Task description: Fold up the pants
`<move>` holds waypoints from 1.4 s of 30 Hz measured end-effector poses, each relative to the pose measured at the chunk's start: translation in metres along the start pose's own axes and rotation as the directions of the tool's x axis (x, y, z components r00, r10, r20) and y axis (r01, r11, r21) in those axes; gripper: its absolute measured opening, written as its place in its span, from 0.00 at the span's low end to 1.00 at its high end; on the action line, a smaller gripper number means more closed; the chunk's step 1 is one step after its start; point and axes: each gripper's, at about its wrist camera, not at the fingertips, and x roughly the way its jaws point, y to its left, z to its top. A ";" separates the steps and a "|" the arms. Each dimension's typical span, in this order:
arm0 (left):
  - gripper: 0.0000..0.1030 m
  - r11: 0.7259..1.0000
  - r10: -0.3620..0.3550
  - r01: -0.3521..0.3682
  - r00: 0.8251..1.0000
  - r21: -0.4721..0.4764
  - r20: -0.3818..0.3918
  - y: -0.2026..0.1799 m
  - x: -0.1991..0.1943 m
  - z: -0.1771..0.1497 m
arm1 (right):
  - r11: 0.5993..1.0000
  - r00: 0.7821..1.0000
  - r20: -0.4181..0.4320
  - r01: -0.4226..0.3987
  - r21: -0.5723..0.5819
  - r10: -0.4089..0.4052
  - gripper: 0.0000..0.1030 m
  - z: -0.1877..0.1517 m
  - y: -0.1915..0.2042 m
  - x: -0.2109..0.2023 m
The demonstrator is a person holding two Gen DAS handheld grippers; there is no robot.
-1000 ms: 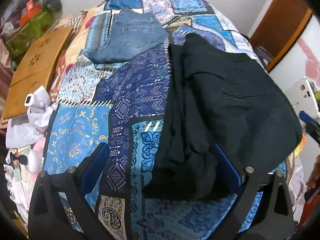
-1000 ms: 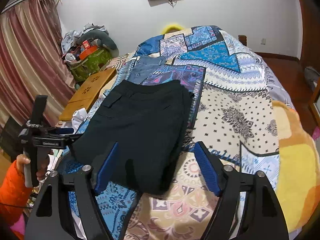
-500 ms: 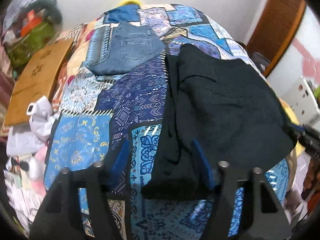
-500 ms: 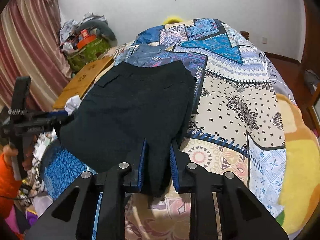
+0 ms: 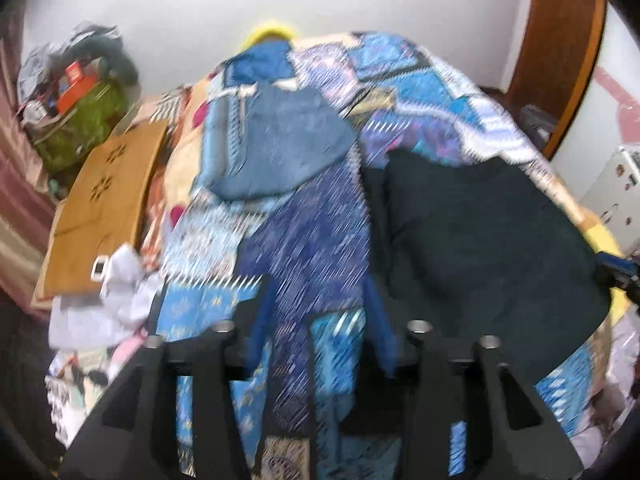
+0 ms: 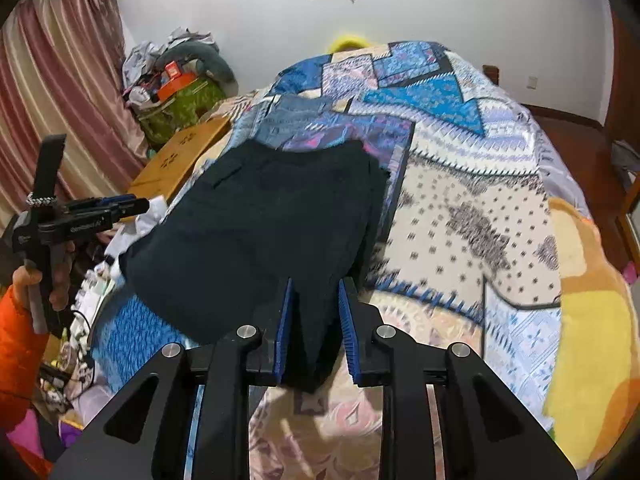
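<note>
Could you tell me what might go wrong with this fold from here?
1. The right gripper has the near edge of the black pants between its pads, but its jaws are opening, so the cloth may slip out.
2. The left gripper sits off the pants' side edge with no pants cloth visible in it; a one-sided lift would likely skew the fold.
3. The folded jeans lie just past the far edge and could get covered.

Black pants (image 6: 260,232) lie on a blue patchwork-patterned bedspread (image 6: 460,216) beside seemingly denim-blue jeans (image 5: 280,152).
</note>
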 end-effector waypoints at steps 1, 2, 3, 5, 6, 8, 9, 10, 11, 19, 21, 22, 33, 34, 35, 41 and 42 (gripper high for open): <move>0.68 1.000 -0.010 0.009 1.000 0.005 0.012 -0.002 0.000 0.007 | 1.000 1.000 0.014 0.001 0.004 -0.001 0.27 0.006 -0.002 -0.001; 0.71 1.000 -0.021 0.020 0.999 0.018 0.030 -0.008 0.000 0.016 | 1.000 1.000 0.028 -0.001 0.008 0.001 0.32 0.011 -0.004 -0.002; 0.74 0.999 -0.029 0.028 0.999 0.026 0.041 -0.011 0.000 0.022 | 1.000 0.999 0.045 0.000 0.012 -0.001 0.39 0.018 -0.006 -0.002; 0.77 0.997 -0.052 0.049 0.998 0.052 0.043 -0.021 0.008 0.038 | 1.000 0.998 0.062 0.023 0.011 -0.024 0.47 0.031 -0.011 0.001; 0.78 0.996 -0.060 0.058 0.998 0.063 0.035 -0.023 0.013 0.045 | 0.999 0.997 0.065 0.032 0.010 -0.033 0.54 0.037 -0.012 0.003; 0.80 0.993 -0.080 0.079 0.997 0.088 0.010 -0.032 0.027 0.058 | 0.999 0.996 0.076 0.043 0.004 -0.044 0.57 0.050 -0.017 0.011; 0.81 0.992 -0.087 0.087 0.996 0.095 -0.003 -0.034 0.033 0.063 | 0.999 0.996 0.072 0.047 0.000 -0.047 0.57 0.057 -0.020 0.018; 0.81 0.990 -0.093 0.094 0.995 0.103 -0.018 -0.037 0.040 0.067 | 0.999 0.997 0.067 0.047 -0.003 -0.047 0.57 0.061 -0.021 0.023; 0.81 0.989 -0.097 0.101 0.994 0.110 -0.041 -0.040 0.051 0.072 | 0.999 0.997 0.063 0.042 -0.006 -0.042 0.57 0.066 -0.024 0.030; 0.78 0.978 -0.137 0.155 0.981 0.137 -0.136 -0.053 0.105 0.081 | 0.999 0.997 -0.077 -0.006 -0.031 0.004 0.43 0.086 -0.038 0.089; 0.70 0.977 -0.159 0.176 0.977 0.120 -0.143 -0.051 0.110 0.079 | 1.000 0.994 -0.105 -0.017 -0.025 0.014 0.31 0.087 -0.041 0.098; 0.67 0.977 -0.163 0.180 0.976 0.116 -0.147 -0.050 0.113 0.079 | 1.000 0.994 -0.104 -0.012 -0.027 0.009 0.31 0.087 -0.043 0.100; 0.67 0.994 -0.054 0.062 0.995 0.092 -0.087 -0.046 0.117 0.075 | 0.995 0.992 -0.112 0.042 -0.089 -0.052 0.27 0.083 -0.037 0.110; 0.67 0.994 -0.052 0.060 0.995 0.090 -0.082 -0.045 0.113 0.075 | 0.996 0.992 -0.113 0.047 -0.081 -0.056 0.27 0.085 -0.037 0.107; 0.67 0.994 -0.054 0.060 0.996 0.086 -0.078 -0.044 0.106 0.077 | 0.996 0.992 -0.109 0.052 -0.076 -0.060 0.27 0.086 -0.036 0.103; 0.71 0.991 -0.081 0.082 0.997 0.106 -0.014 -0.037 0.056 0.080 | 0.997 0.996 -0.062 0.058 -0.053 -0.062 0.39 0.087 -0.027 0.063; 0.77 0.991 -0.091 0.092 0.996 0.097 -0.010 -0.035 0.050 0.081 | 0.997 0.997 -0.044 0.059 -0.050 -0.061 0.48 0.086 -0.026 0.053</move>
